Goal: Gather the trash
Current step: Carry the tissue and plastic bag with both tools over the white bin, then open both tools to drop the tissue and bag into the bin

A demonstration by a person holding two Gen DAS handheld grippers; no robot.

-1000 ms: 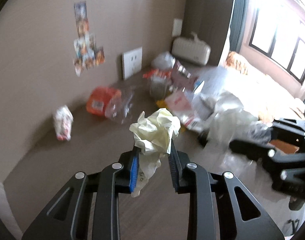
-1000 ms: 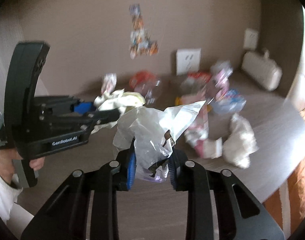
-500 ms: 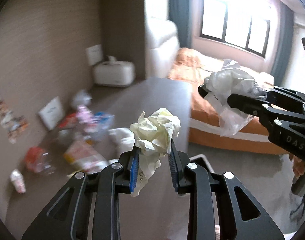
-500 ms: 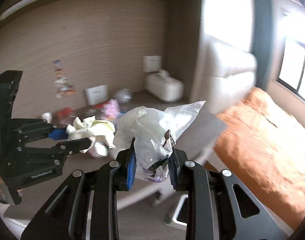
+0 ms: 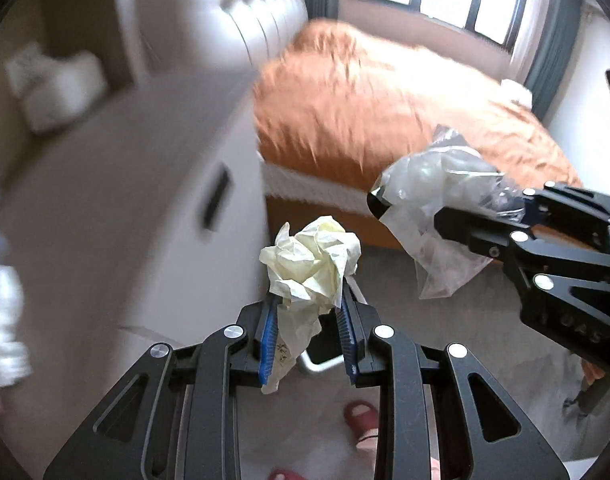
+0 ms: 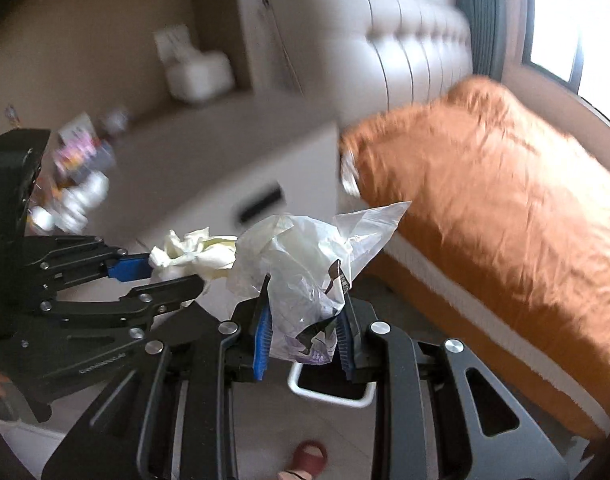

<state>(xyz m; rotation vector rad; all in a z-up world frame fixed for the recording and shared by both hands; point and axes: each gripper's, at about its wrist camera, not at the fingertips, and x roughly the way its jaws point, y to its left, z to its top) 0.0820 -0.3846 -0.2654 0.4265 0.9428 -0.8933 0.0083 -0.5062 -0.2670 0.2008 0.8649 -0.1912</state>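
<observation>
My left gripper is shut on a crumpled pale yellow paper wad; it also shows in the right wrist view. My right gripper is shut on a clear crumpled plastic bag, which appears at the right of the left wrist view. Both are held in the air above the floor. A white-rimmed trash bin stands on the floor just below the right gripper; part of it shows behind the left gripper.
A white bedside cabinet is at the left with leftover trash on its top. A bed with an orange cover fills the right. A foot in a red slipper is on the floor below.
Both grippers have swung away from the cabinet top to the right and downward, carrying the paper wad and the plastic bag over the floor by the bin.
</observation>
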